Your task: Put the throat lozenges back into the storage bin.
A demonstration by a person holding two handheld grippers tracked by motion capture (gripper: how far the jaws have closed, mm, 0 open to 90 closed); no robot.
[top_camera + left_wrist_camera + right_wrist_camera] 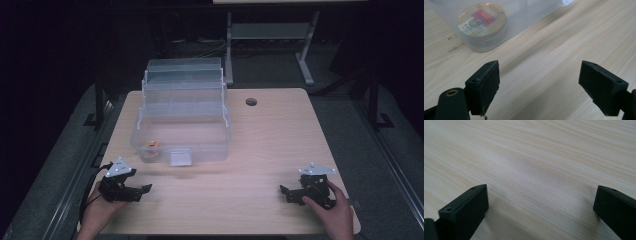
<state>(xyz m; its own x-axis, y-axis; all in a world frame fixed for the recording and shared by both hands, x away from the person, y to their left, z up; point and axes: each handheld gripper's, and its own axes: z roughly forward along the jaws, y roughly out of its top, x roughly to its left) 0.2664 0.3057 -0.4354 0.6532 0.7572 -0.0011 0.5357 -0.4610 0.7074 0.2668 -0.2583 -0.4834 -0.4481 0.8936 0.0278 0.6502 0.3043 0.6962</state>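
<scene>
At the near edge of the light wooden table [270, 145], a hand holds each tool low over the bare wood: the left gripper [142, 190] at the near left corner and the right gripper [286, 192] at the near right, their tips turned inward toward each other, and each with its jaws spread wide and nothing between them. Just beyond the left gripper stands a clear plastic storage box [180, 120] with its stepped lid tilted back. Behind its near-left wall lies a round gold-lidded tin [482, 21] with a red label whose writing is too blurred to read.
</scene>
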